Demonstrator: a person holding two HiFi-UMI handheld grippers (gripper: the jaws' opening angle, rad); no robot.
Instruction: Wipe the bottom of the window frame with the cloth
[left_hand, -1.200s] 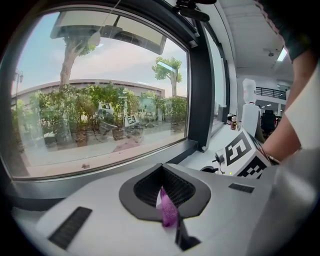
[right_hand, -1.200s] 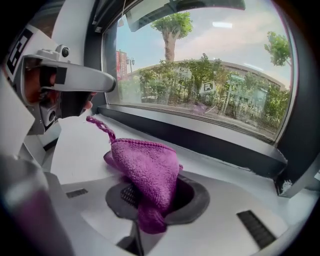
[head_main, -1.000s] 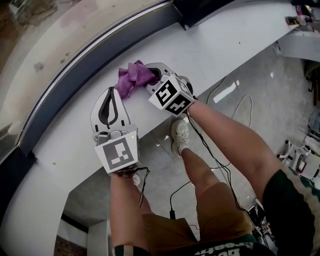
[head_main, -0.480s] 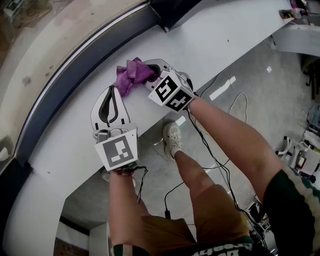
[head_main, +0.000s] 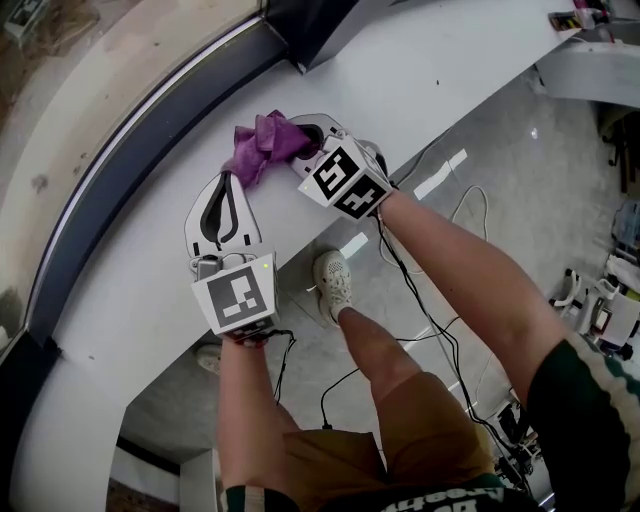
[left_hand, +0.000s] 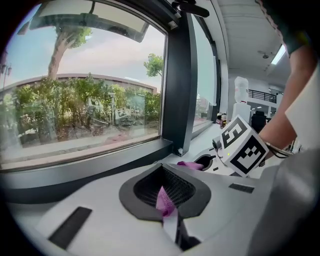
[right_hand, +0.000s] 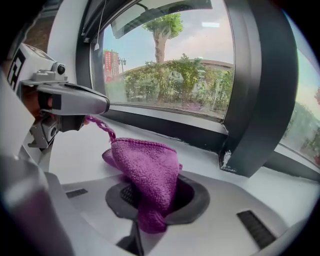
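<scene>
- Here, in the head view, the purple knitted cloth sits bunched on the white sill, at about 11 o'clock from the picture's centre. The right gripper reaches into it from 4 o'clock and the left gripper from 7 o'clock. The dark grey bottom rail of the window frame runs long from 7 o'clock up to 1 o'clock. It lies towards 11 o'clock of both jaws, with a strip of bare sill between cloth and rail.
- In the left gripper view, the left gripper has its jaws pressed together on only a thin purple strand of the cloth. The rest of the cloth shows ahead at 1 o'clock, beside the right gripper's marker cube. The rail crosses at 10 o'clock.
- In the right gripper view, the right gripper has its jaws clamped on the bulk of the cloth, which stands up in a cone above them. A twisted cord of it trails to the left gripper at 9 o'clock. The rail passes behind at 12 o'clock and meets a dark upright post at 2 o'clock.
- As I judge it, the right gripper carries the wiping mass and is the nearer one. The cloth must go forward to 11 o'clock onto the rail, then travel along its length.
</scene>
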